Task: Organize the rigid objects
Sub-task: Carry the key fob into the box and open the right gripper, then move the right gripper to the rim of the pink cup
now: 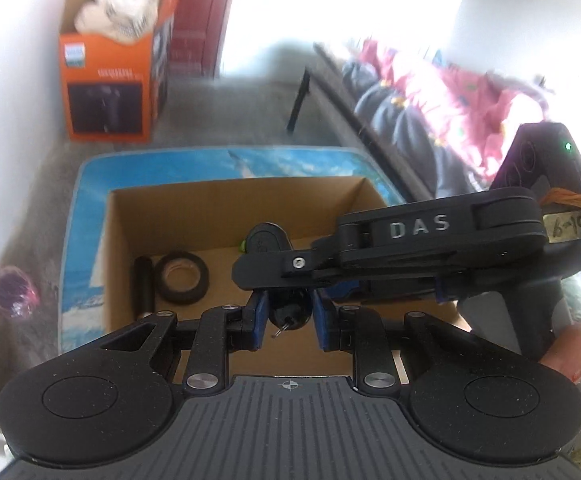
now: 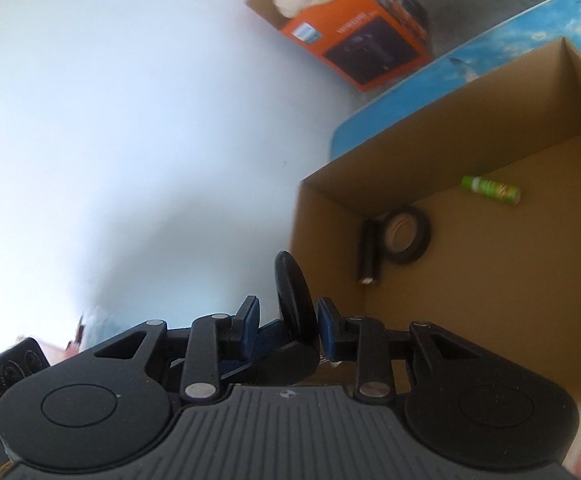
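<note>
An open cardboard box [image 1: 130, 216] sits on a blue mat [image 1: 82, 240]. Inside lie a black tape roll [image 1: 183, 278], a black cylinder [image 1: 143, 283] and a green tube [image 2: 490, 189]. A black oval key-fob-like object [image 1: 290, 312] is held over the box. My left gripper [image 1: 288, 318] is shut on its lower end. My right gripper [image 1: 290, 272] comes in from the right and is shut on its upper part; in the right wrist view the object [image 2: 294, 296] shows edge-on between the right gripper [image 2: 288, 326] pads.
An orange carton [image 1: 110, 80] with white stuffing stands by the white wall at the back left. A dark sofa with pink cloth [image 1: 430, 88] is at the right. A purple object [image 1: 12, 292] lies on the grey floor at the left.
</note>
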### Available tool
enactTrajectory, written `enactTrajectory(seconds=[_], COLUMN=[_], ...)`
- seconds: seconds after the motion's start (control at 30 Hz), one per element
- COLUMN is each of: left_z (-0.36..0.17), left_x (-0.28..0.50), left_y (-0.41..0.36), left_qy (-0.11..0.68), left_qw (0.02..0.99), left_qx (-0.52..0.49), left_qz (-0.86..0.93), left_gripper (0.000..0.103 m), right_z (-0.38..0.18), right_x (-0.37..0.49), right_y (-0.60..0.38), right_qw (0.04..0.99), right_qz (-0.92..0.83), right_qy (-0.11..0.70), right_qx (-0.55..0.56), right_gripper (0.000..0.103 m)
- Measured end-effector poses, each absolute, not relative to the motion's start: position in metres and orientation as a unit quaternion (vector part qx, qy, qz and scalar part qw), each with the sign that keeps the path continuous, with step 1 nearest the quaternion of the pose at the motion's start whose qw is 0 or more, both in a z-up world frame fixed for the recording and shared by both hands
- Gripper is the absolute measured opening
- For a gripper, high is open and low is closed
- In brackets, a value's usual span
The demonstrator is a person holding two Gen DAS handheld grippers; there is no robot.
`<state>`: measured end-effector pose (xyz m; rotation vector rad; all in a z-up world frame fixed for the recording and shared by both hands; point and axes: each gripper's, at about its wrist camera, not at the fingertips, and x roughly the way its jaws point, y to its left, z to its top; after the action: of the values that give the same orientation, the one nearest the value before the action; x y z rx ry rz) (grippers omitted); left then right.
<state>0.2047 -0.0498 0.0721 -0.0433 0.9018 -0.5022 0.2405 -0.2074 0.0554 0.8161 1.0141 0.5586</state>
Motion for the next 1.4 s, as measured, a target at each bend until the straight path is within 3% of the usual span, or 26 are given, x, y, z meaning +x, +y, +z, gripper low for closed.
enactTrajectory(seconds=[0.3, 0.47, 0.8, 0.97, 1.0, 1.07, 1.2, 1.4], left_z=[0.007, -0.008, 0.038, 0.083, 0.091, 0.103, 0.103, 0.065], left_x=[0.325, 0.340, 0.308, 0.251, 0.236, 0.204, 0.148, 0.086], left_y=[-0.076, -0.081, -0.060, -0.046, -0.042, -0.035, -0.026, -0.024], left_qy=[0.568, 0.582, 0.530, 0.463, 0.448, 0.417, 0.372, 0.361], left_qw=[0.793, 0.792, 0.823, 0.852, 0.859, 0.871, 0.886, 0.890], left_qx=[-0.058, -0.048, -0.050, -0.038, -0.033, -0.026, -0.023, -0.035], left_qz=[-0.211, -0.177, -0.200, -0.239, -0.245, -0.259, -0.274, -0.277], left_gripper=[0.024, 0.025, 0.042, 0.058, 0.063, 0.071, 0.094, 0.100], right_z=[-0.027, -0.056, -0.005, 0.048, 0.057, 0.070, 0.086, 0.073], right_x=[0.351, 0.375, 0.335, 0.274, 0.257, 0.228, 0.173, 0.104], right_y=[-0.212, -0.208, -0.234, -0.254, -0.256, -0.260, -0.264, -0.267], right_qw=[0.704, 0.706, 0.737, 0.767, 0.773, 0.784, 0.807, 0.837], right_qz=[0.208, 0.181, 0.204, 0.246, 0.254, 0.268, 0.268, 0.247], right_qy=[0.566, 0.578, 0.523, 0.461, 0.450, 0.429, 0.400, 0.367], right_qx=[0.375, 0.366, 0.376, 0.372, 0.367, 0.360, 0.341, 0.323], right_gripper=[0.033, 0.033, 0.034, 0.039, 0.040, 0.054, 0.056, 0.060])
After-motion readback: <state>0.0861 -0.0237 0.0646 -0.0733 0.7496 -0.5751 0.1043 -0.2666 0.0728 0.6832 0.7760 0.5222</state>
